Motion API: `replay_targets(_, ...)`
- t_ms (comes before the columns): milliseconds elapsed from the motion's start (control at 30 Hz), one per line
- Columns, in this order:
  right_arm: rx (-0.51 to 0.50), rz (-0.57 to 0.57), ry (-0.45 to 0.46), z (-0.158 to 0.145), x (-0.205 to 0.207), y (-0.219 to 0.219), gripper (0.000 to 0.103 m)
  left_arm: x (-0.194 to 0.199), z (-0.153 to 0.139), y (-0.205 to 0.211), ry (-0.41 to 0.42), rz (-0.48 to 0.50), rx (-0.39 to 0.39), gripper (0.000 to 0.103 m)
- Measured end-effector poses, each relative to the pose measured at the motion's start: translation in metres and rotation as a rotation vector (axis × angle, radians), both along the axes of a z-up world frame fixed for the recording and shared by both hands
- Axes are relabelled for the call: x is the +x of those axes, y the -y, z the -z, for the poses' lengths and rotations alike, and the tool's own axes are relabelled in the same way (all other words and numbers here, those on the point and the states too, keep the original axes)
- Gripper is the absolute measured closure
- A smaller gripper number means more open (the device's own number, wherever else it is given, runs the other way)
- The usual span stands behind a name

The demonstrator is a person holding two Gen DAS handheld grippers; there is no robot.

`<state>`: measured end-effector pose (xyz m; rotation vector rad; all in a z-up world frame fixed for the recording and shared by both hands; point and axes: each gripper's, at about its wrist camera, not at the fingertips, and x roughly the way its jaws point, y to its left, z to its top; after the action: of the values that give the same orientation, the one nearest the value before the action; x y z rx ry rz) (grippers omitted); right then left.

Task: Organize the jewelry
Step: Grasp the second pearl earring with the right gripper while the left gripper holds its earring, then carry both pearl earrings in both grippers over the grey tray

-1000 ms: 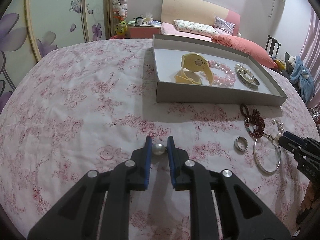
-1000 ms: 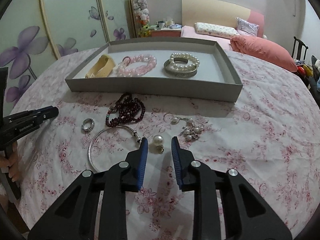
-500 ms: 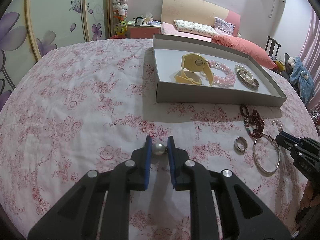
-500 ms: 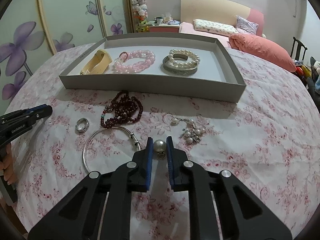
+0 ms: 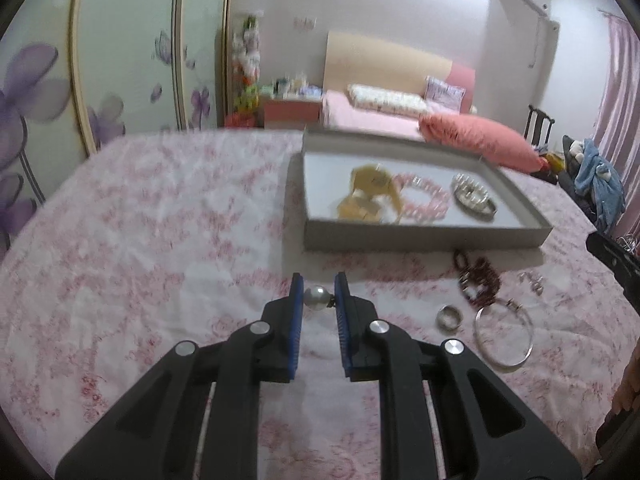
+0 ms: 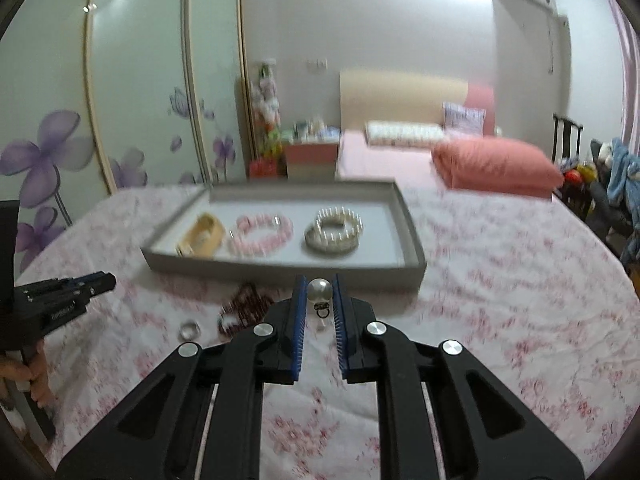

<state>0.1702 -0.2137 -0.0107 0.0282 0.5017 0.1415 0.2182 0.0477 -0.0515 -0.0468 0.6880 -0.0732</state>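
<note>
My left gripper [image 5: 319,282] is shut on a pearl earring [image 5: 316,293], held above the floral cloth. My right gripper [image 6: 319,284] is shut on a second pearl earring [image 6: 319,291] with a small dark clasp hanging under it. The grey tray [image 5: 424,237] [image 6: 280,268] lies beyond both, holding a yellow band [image 5: 370,188], a pink bead bracelet [image 6: 260,234] and a pearl bracelet [image 6: 335,229]. On the cloth lie a dark red bead string [image 5: 478,276], a silver ring [image 5: 449,317] and a silver bangle [image 5: 504,340]. The left gripper shows at the left edge of the right wrist view [image 6: 96,282].
A round table under a pink floral cloth [image 5: 140,240] carries everything. Small earrings [image 5: 534,282] lie right of the bead string. Behind are a bed with a pink pillow [image 6: 496,168], sliding wardrobe doors [image 6: 132,92] and a chair [image 5: 540,128]. A person's hand [image 6: 24,376] holds the left gripper.
The right gripper closed on its pearl earring. Both grippers then rose and tipped upward with their earrings off the cloth; the tray now sits lower in both views.
</note>
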Motion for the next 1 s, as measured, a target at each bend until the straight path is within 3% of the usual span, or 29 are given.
replay_targets(400, 0.003, 0.036, 0.224, -0.019, -0.022, -0.011, 0.089, -0.042, -0.041, 0.042, 0.298, 0.008, 0.117, 0.086)
replay_targets(733, -0.029, 0.043, 0.338, -0.023, -0.035, -0.018, 0.089, -0.058, -0.050, 0.060, 0.385, 0.024, 0.129, 0.087)
replay_targets(1000, -0.027, 0.048, 0.339, -0.022, -0.033, -0.020, 0.089, -0.058, -0.051, 0.063, 0.400, 0.026, 0.125, 0.086)
